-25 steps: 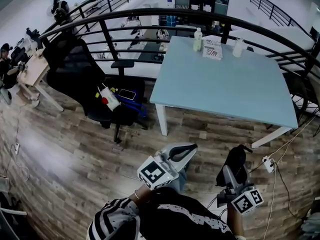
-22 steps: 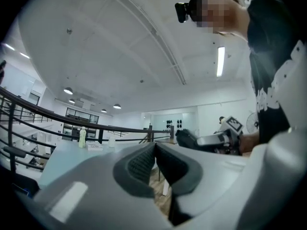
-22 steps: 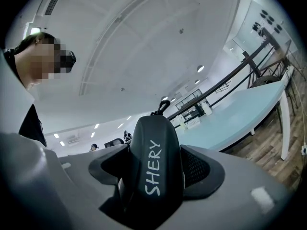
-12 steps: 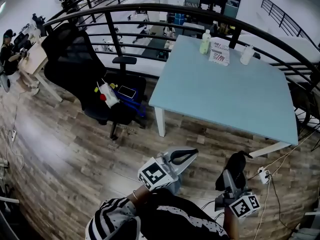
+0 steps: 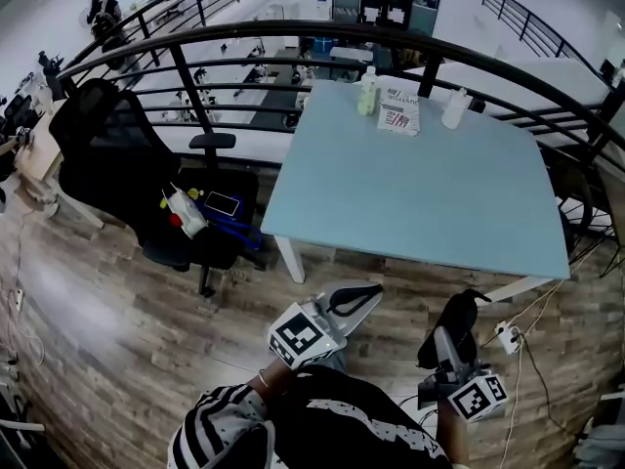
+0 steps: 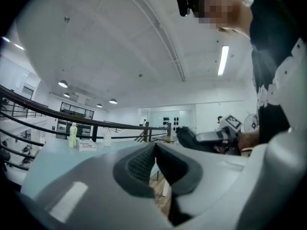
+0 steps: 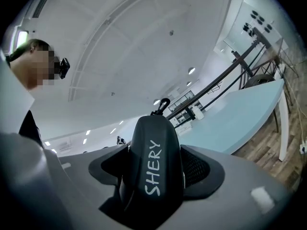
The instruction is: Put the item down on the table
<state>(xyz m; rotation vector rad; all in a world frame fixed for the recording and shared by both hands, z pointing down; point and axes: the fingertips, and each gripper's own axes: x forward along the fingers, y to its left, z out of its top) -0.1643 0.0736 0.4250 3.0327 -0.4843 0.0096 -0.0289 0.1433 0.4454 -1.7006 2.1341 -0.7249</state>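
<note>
Ceiling lights (image 6: pixel 223 60) shine evenly bright; edges fisheye-warped.

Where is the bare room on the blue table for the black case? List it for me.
Nearly all of the table is bare: everything from its near edge and both side edges up to the far row. It is crowded only there, by the railing: green bottle, striped packet, white bottle. The black case fits anywhere nearer.

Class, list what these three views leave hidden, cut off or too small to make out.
The dark case's lower end: right gripper view, buried between the right gripper's jaws.
The booklet's print on the table: head view, too small.
Small items on the office chair: head view, too small to identify.
</note>
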